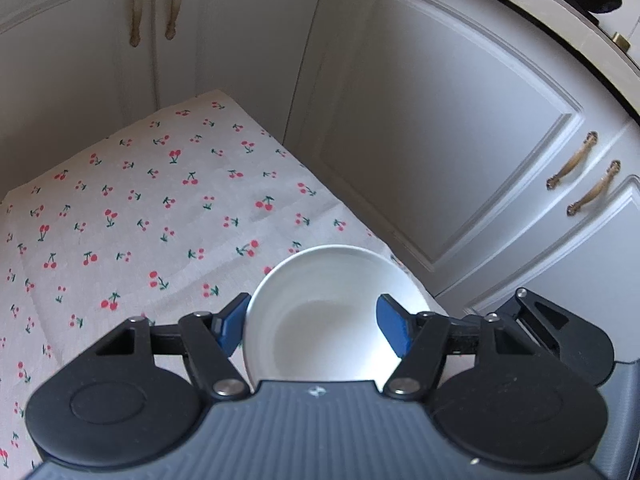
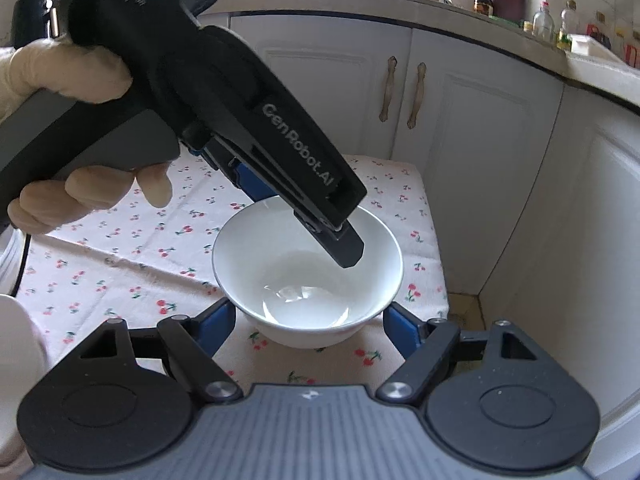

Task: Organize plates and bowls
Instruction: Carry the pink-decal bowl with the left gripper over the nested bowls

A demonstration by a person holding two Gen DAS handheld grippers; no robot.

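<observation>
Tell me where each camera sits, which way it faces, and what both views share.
Left wrist: on the left gripper, looking down along its blue fingers at the white bowl they grip, cherry tablecloth and cabinet doors beyond.
Right wrist: on the right gripper, facing the same bowl from its other side; shows its own fingers beside the bowl, the left gripper and the gloved hand holding it.
Shared: bowl, tablecloth, cabinet doors.

Bowl [image 2: 307, 276] on tablecloth [image 2: 120, 256], cabinets [image 2: 460, 140] behind
</observation>
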